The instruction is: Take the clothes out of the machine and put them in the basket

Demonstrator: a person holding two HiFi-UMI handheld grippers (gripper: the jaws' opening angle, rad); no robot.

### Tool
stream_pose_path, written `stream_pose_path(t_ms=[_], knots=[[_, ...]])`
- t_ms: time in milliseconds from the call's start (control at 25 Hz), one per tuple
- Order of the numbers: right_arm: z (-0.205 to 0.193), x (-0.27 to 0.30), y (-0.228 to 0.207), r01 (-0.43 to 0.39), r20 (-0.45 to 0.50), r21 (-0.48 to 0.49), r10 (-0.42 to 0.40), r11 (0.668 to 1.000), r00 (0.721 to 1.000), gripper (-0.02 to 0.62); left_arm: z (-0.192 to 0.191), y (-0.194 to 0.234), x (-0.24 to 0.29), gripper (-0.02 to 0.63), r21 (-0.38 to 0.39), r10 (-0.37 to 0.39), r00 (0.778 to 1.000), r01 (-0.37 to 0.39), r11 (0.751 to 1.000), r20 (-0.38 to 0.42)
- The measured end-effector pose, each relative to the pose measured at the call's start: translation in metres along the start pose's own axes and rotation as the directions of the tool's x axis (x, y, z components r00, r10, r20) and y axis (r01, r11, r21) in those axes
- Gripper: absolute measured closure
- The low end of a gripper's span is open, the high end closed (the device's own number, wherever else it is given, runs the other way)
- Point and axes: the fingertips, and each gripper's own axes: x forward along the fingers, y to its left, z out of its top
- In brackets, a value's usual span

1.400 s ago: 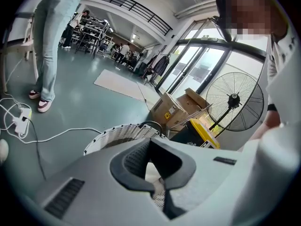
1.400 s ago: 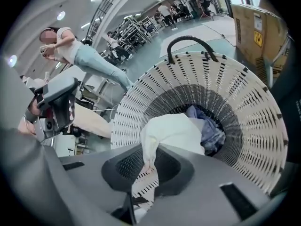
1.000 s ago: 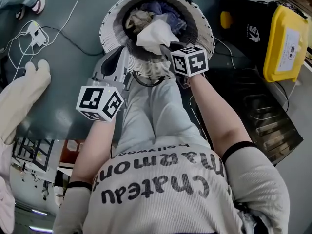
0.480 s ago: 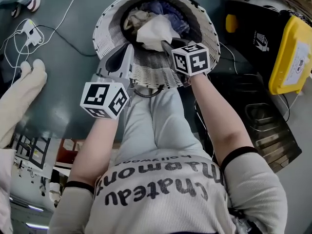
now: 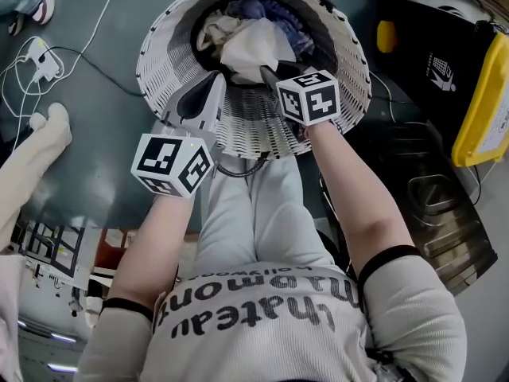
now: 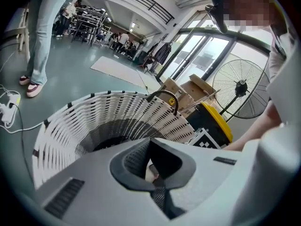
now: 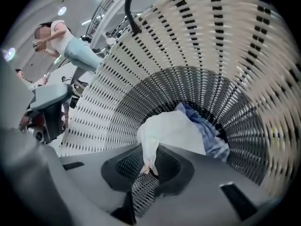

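White woven plastic forms a round laundry basket [image 5: 159,54], seen from above on a grey floor [image 5: 95,134] in front of the person's legs. Inside it lie a blue garment [image 5: 266,10] and a beige garment [image 5: 208,30]. The right gripper [image 5: 269,73] reaches over the near rim with its jaws clenched on one corner of a white cloth [image 5: 250,42]. The rest of that cloth drapes forward onto the pile. The left gripper [image 5: 215,79] hangs just beside it, over the same rim, with its jaws closed together. A pale scrap shows through the gap behind its tips, but whether it is pinched there is unclear. Over the past second both grippers have sunk towards the basket, which now fills more of the head view. The white cloth, which hung above the opening a second ago, has come down with the right gripper and now sits well inside the basket's mouth, touching the clothes below. The grip on it has not loosened. This suggests the cloth is as good as delivered, and what remains for this piece is to open the right jaws and lift clear. The machine is not in any view, so how many clothes are left in it cannot be told.
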Motion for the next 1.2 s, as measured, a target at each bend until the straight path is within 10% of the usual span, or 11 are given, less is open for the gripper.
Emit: stream_pose_path(t_ms=[760, 1200], knots=[[-0.03, 0.078, -0.028, 0.039, -0.114, 0.049, -0.033, 0.998, 0.993, 0.52, -0.013, 0.007, 0.003, 0.598, -0.024, -0.033, 0.999, 0.033, 0.999, 0.013], [-0.054, 0.076, -0.076, 0.251, -0.206, 0.02, -0.242, 0.968, 0.948, 0.474, -0.015, 0.007, -0.009, 0.598, 0.017, -0.026, 1.0, 0.026, 1.0, 0.015]])
